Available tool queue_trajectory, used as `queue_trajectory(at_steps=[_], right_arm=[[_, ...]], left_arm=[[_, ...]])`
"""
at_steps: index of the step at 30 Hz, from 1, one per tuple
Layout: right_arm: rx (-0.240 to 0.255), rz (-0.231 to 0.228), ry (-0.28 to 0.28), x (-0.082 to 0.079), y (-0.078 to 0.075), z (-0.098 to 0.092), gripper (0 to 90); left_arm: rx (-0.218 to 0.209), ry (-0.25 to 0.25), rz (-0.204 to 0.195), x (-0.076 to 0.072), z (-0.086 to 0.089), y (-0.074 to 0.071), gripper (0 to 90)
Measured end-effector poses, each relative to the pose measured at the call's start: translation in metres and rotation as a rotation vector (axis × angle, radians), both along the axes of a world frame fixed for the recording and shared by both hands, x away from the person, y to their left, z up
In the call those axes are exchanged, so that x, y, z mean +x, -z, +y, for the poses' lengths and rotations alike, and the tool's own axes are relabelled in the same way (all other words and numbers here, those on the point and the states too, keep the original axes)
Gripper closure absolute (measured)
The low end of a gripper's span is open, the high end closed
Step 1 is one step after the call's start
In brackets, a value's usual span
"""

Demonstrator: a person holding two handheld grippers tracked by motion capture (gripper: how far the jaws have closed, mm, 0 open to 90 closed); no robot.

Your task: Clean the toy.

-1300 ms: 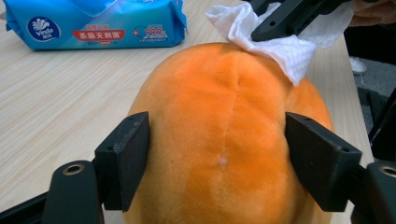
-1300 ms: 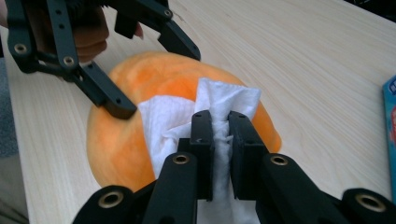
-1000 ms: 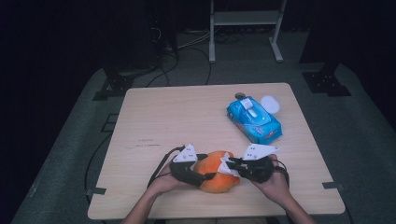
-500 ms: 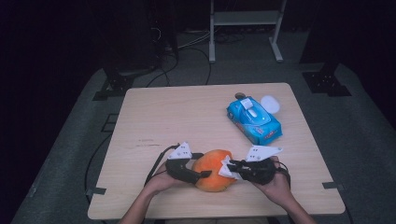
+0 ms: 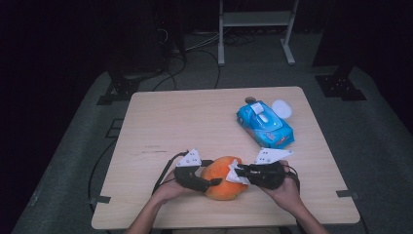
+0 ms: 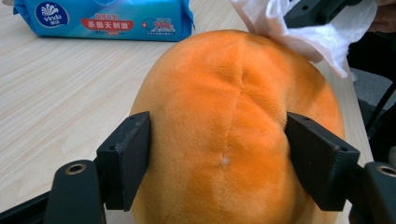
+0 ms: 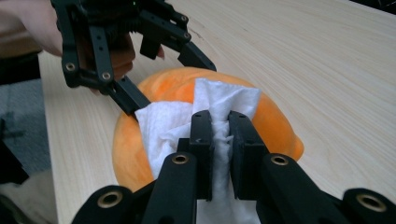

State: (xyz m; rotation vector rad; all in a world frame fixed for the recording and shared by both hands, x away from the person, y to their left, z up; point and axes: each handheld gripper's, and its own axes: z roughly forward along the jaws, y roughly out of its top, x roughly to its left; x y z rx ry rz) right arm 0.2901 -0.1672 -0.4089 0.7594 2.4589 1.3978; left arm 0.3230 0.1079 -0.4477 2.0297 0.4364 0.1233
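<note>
A: What carries everything?
B: A pale rectangular wooden table (image 5: pixel 195 122).
A: What lies on it?
B: A round orange plush toy (image 5: pixel 224 178) near the front edge; a blue wet-wipes pack (image 5: pixel 265 124) toward the far right corner.

Round orange toy (image 6: pixel 233 126) of fuzzy matt plush; crinkled white paper wipe (image 7: pixel 205 112); pale matt wooden table (image 5: pixel 195 122); glossy blue plastic wipes pack (image 5: pixel 265 124).

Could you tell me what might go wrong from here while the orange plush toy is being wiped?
The white wipe is bunched in a narrow pinch of the right gripper; dragging it over the orange plush toy may pull it free. The left gripper clamps soft fur from both sides, so the toy could squirm out under pressure. The toy sits near the table front edge and could slide off.
</note>
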Motion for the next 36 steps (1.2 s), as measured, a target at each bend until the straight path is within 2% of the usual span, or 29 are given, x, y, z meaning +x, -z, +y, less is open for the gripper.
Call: queue_trajectory(at_steps=[3,6,8,14,16,18,21,24,28,30,32,36], right_arm=[[0.001,0.023,0.005,0.003,0.005,-0.006,79.9],[-0.03,0.038,0.04,0.005,0.013,-0.016,79.9],[-0.029,0.061,0.059,0.007,0.018,-0.023,80.0],[0.034,0.021,0.061,0.01,0.005,-0.017,80.0],[0.035,0.017,0.056,0.011,0.004,-0.014,80.0],[0.029,0.03,0.059,0.011,0.008,-0.015,79.9],[0.016,0.074,0.079,0.013,0.017,-0.022,79.9],[0.014,0.094,0.097,0.015,0.02,-0.028,79.9],[0.05,0.051,0.085,0.013,0.007,-0.022,79.9],[0.044,0.038,0.077,0.013,0.004,-0.017,79.8],[0.029,0.042,0.075,0.014,0.008,-0.015,79.8],[0.019,0.093,0.096,0.016,0.019,-0.024,79.7]], left_arm=[[-0.003,-0.005,0.003,0.001,0.001,0.0,26.1],[-0.004,-0.005,0.005,0.001,0.002,-0.001,26.1],[0.001,-0.002,0.001,0.0,0.001,-0.001,26.1],[0.031,0.04,-0.058,-0.011,-0.013,-0.004,26.1],[0.05,0.049,-0.078,-0.013,-0.015,-0.005,26.1],[0.038,0.043,-0.064,-0.011,-0.013,-0.004,26.1],[0.024,0.032,-0.041,-0.008,-0.008,-0.003,26.1],[0.027,0.033,-0.044,-0.009,-0.009,-0.003,26.1],[0.046,0.059,-0.078,-0.016,-0.019,-0.005,25.9],[0.066,0.071,-0.098,-0.019,-0.023,-0.006,25.8],[0.063,0.072,-0.093,-0.018,-0.021,-0.006,25.9],[0.042,0.063,-0.07,-0.015,-0.018,-0.005,25.9]])
